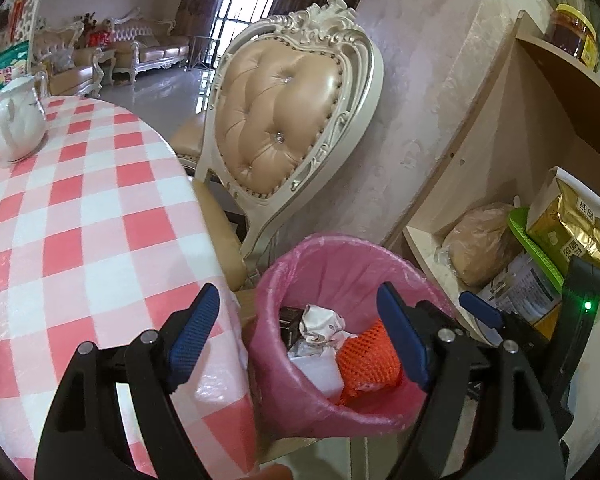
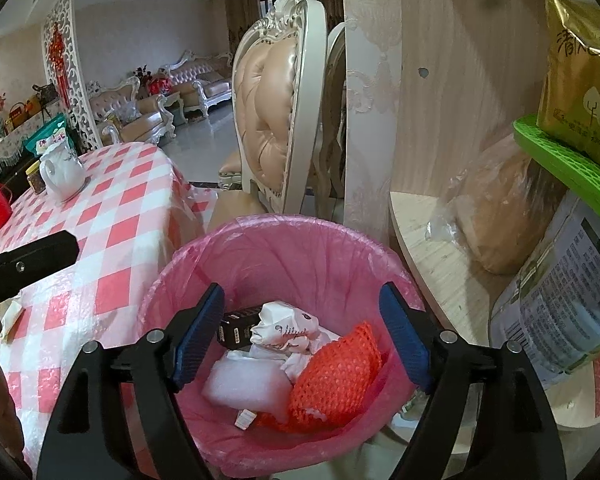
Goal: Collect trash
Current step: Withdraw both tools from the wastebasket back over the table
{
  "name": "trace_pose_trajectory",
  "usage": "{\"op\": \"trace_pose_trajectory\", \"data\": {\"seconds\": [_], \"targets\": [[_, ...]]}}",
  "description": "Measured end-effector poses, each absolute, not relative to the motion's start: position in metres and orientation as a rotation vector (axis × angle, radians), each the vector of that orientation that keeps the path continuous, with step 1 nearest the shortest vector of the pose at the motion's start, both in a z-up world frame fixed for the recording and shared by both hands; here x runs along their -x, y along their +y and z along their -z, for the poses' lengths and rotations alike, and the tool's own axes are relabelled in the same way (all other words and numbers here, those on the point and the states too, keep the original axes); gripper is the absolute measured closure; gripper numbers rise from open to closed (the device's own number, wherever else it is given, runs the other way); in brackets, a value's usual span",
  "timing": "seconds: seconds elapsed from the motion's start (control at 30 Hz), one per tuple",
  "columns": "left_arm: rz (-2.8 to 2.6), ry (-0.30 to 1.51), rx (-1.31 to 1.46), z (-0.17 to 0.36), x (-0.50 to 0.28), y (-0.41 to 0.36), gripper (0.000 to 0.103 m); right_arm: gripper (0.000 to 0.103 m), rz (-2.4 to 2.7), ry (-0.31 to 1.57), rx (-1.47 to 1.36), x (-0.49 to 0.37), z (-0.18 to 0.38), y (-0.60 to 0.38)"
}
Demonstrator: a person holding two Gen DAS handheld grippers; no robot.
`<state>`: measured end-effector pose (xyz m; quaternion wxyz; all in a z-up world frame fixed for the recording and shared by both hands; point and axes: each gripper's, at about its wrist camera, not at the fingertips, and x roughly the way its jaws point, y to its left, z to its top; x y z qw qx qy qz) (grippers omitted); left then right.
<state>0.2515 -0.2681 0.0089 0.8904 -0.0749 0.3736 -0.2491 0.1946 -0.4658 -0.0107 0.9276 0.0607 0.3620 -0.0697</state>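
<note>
Blue ribbed pads on black arms frame both views: the right gripper (image 2: 302,334) hangs with its jaws spread wide and nothing between them, directly over the pink-lined trash bin (image 2: 284,240). Below and between its pads lie the collected scraps: an orange foam net (image 2: 336,376), a crumpled white wrapper (image 2: 284,326) with faint printing too small to read, a small black box (image 2: 236,326) whose label is also illegible, and a white foam piece (image 2: 240,388). The left gripper (image 1: 300,334) is likewise spread apart and empty, its left pad over the edge of the red-and-white checked tablecloth (image 1: 80,220) and its right pad over the bin, with the right gripper's blue fingers just beyond it. Right of the right gripper, a shelf (image 2: 424,236) holds a gold packet (image 2: 580,92) printed with Chinese characters and a tree logo, resting on a green tray (image 2: 560,160), and a bag with dense small print (image 2: 560,312), unreadable. Farther ahead stands a tufted chair (image 1: 284,120), and a white jug (image 1: 18,120) sits on the table.
</note>
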Motion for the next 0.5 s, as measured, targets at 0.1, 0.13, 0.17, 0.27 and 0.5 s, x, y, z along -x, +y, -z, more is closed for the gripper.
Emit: {"op": "trace_pose_trajectory", "data": {"seconds": [0.1,0.13,0.17,0.27,0.5], "targets": [[0.499,0.766,0.149,-0.01,-0.247,-0.26,0.025,0.025,0.135,0.74,-0.124,-0.192,0.009,-0.462],[0.492,0.762,0.149,-0.01,-0.246,-0.256,0.025,0.024,0.132,0.738,-0.124,-0.191,0.009,-0.461],[0.485,0.759,0.15,-0.011,-0.245,-0.254,0.025,0.023,0.13,0.737,-0.123,-0.19,0.009,-0.46],[0.462,0.747,0.154,-0.013,-0.24,-0.242,0.025,0.021,0.122,0.733,-0.118,-0.189,0.007,-0.454],[0.407,0.72,0.166,-0.02,-0.229,-0.21,0.024,0.018,0.082,0.73,-0.096,-0.189,0.003,-0.432]]}}
